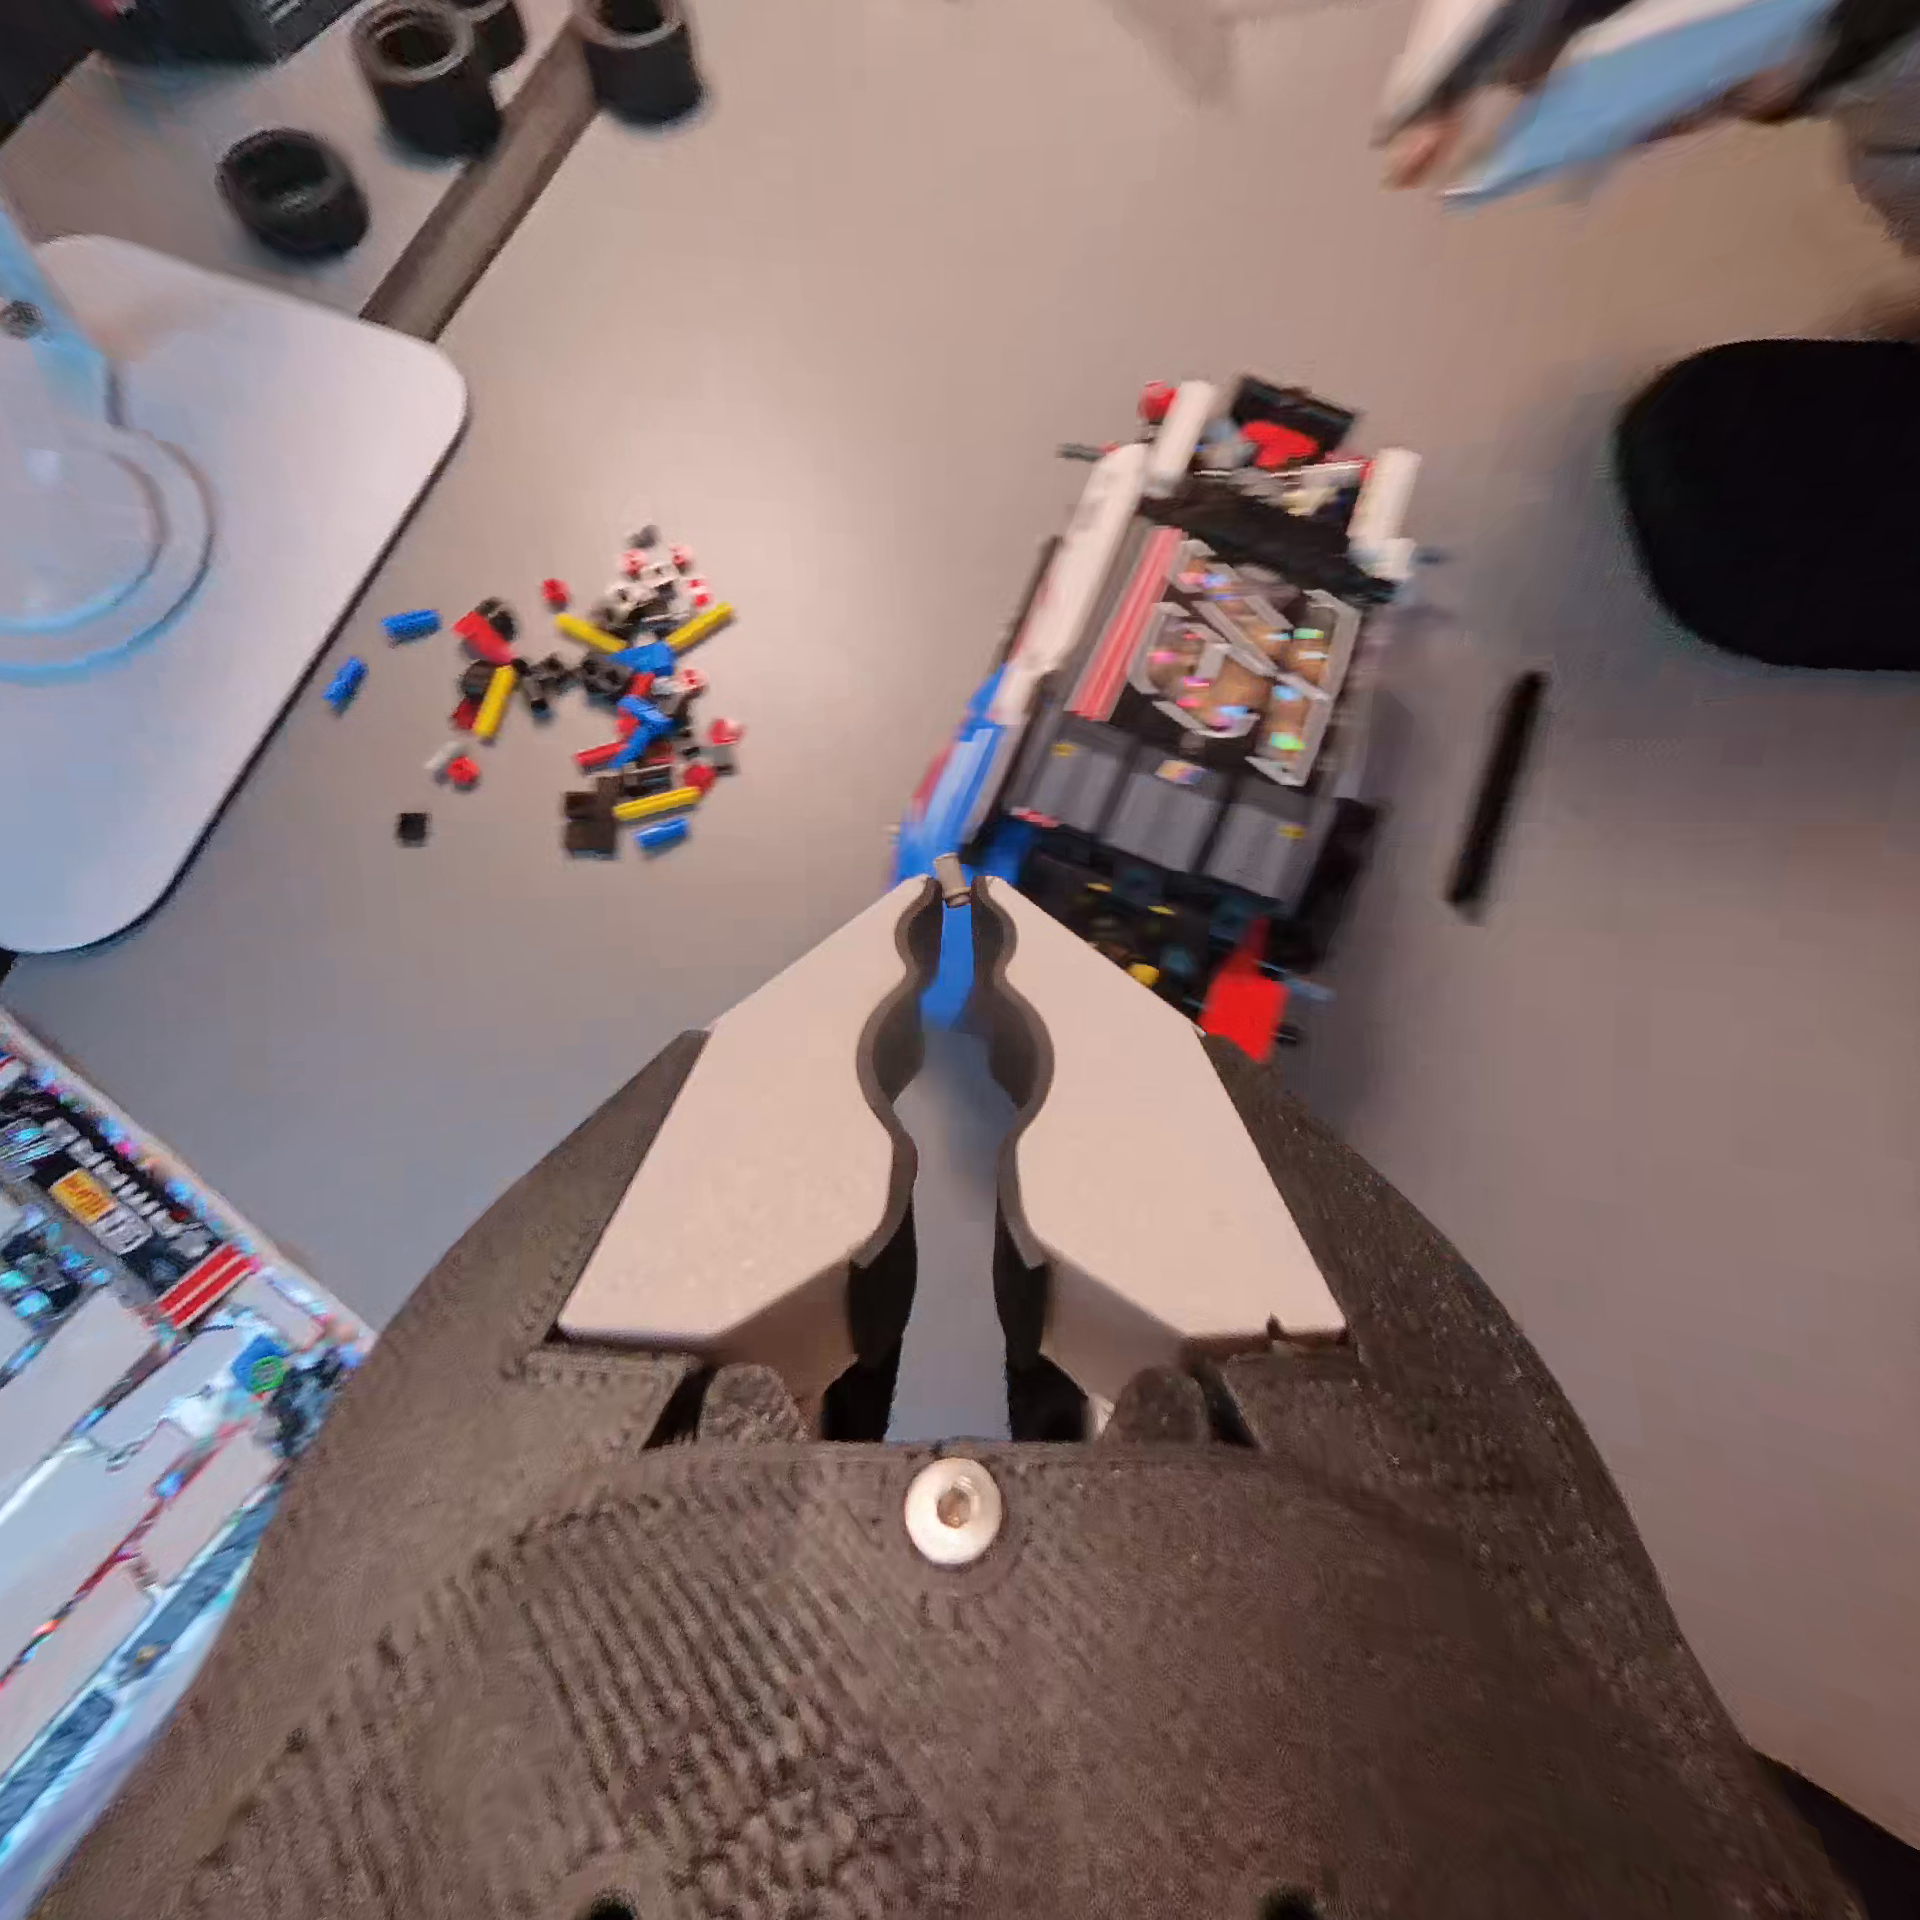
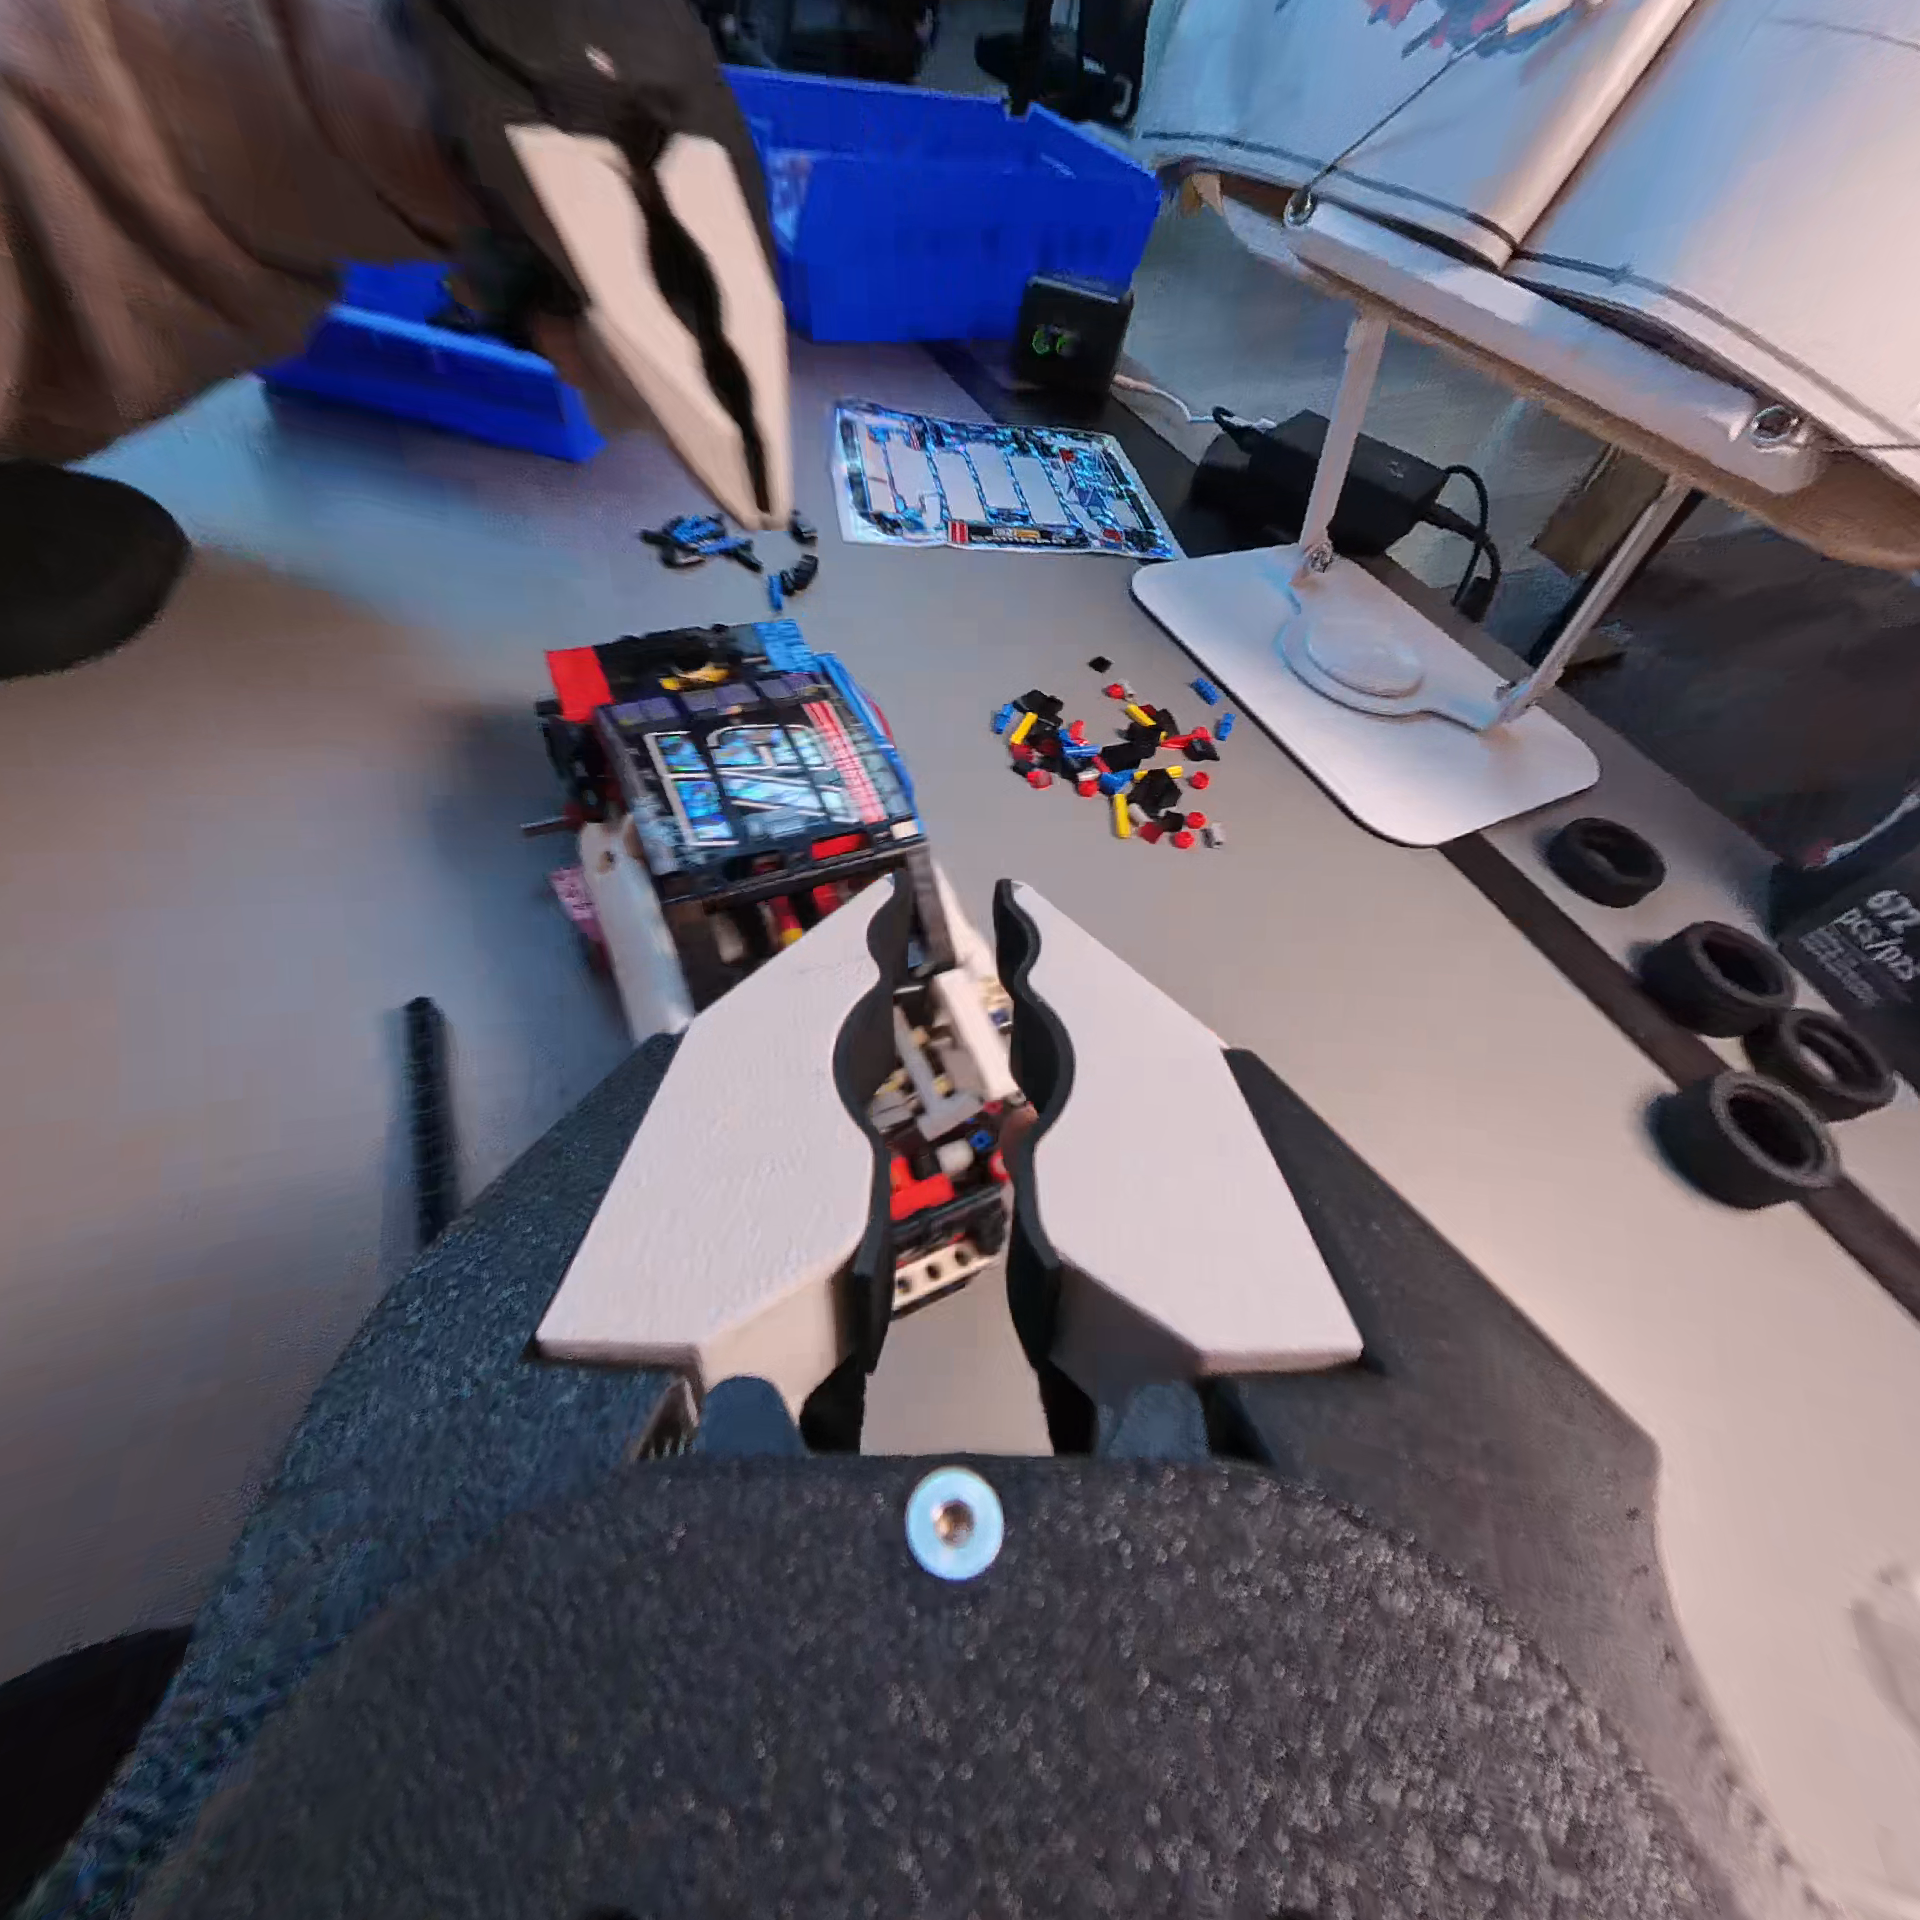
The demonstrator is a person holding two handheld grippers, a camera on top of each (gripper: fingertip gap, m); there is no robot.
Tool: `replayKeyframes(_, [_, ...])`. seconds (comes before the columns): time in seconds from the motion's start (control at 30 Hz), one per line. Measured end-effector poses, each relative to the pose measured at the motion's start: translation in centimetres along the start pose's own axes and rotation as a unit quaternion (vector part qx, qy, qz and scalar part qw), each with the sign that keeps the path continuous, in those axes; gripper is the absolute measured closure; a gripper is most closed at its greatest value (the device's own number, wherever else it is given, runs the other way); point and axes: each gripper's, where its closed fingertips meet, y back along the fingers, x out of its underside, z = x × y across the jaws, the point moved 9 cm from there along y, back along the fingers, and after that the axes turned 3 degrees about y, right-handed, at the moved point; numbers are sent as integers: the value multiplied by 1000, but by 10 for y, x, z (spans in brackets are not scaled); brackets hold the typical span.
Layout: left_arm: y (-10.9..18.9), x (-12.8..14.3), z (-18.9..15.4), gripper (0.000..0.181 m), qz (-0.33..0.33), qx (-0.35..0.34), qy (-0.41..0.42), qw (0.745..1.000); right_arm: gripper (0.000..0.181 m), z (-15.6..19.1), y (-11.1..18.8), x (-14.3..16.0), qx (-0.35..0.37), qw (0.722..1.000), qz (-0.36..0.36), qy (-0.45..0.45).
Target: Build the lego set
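Half-built lego car [image 2: 727, 779] sits mid-bench [image 1: 935, 364], loose parts pile [image 1: 592, 686] beside it. My right tongs [image 2: 943, 894] are spread, straddling the car's near end without gripping. My left tongs [image 1: 951, 891] are pressed nearly together, pinching a small grey pin [image 1: 948, 871] above the car's blue edge. Judgement: steady the car with the right, line the pin up square before pushing. Target hole is hidden; motion blur hides pin detail.

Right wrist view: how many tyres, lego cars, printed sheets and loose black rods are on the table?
Tyres: 4
Lego car: 1
Printed sheet: 1
Black rod: 1
Total: 7
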Motion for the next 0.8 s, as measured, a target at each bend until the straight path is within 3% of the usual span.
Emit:
replayKeyframes(0.17, [-10, 26, -90, 178, -12, 69, -27, 997, 165, -63, -89, 0, -43, 993, 100, 49])
replayKeyframes(0.33, [-48, 56, -125, 178, 2, 87, -8, 996, 163, -115, -156, 27, -69, 978, 191, 50])
replayKeyframes(0.5, [-68, 68, -130, 178, 18, 76, -18, 997, 164, -123, -181, 29, -116, 970, 211, 26])
replayKeyframes(0.8, [-71, 70, -129, 178, 32, 63, -45, 996, 169, -121, -194, 32, -129, 955, 264, 36])
